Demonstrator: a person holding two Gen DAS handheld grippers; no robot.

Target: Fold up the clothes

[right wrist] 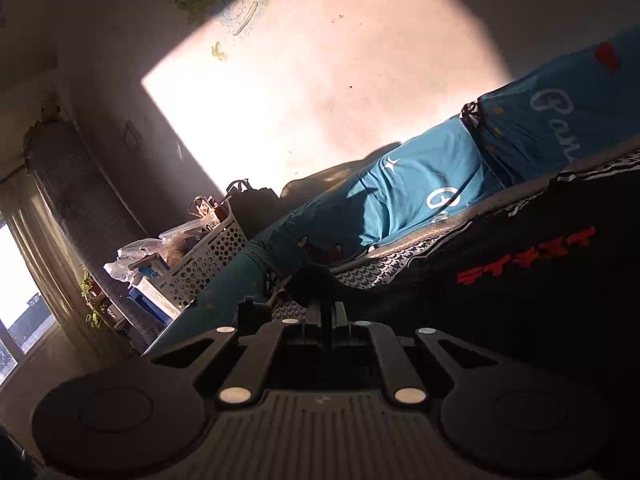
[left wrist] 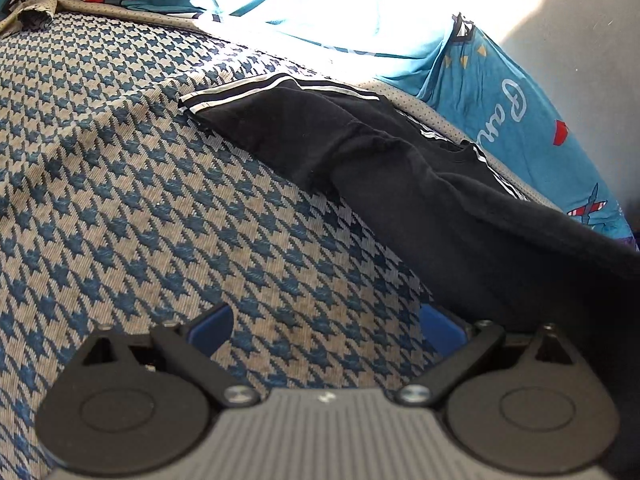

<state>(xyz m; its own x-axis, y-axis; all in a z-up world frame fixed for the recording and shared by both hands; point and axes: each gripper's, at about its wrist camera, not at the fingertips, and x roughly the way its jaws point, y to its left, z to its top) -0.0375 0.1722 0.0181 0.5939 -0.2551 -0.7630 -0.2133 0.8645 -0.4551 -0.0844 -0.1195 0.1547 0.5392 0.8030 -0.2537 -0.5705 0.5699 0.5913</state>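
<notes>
Pinching a bunched edge of the black shirt [right wrist: 520,280], right claw [right wrist: 320,280] is clamped tight; left claw [left wrist: 324,324] hangs apart over the houndstooth bed cover [left wrist: 160,200].

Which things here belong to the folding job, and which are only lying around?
Job: black shirt, right gripper shut on its edge, left gripper open above the mat.

Lying about: blue quilt, basket, plastic bags.
</notes>
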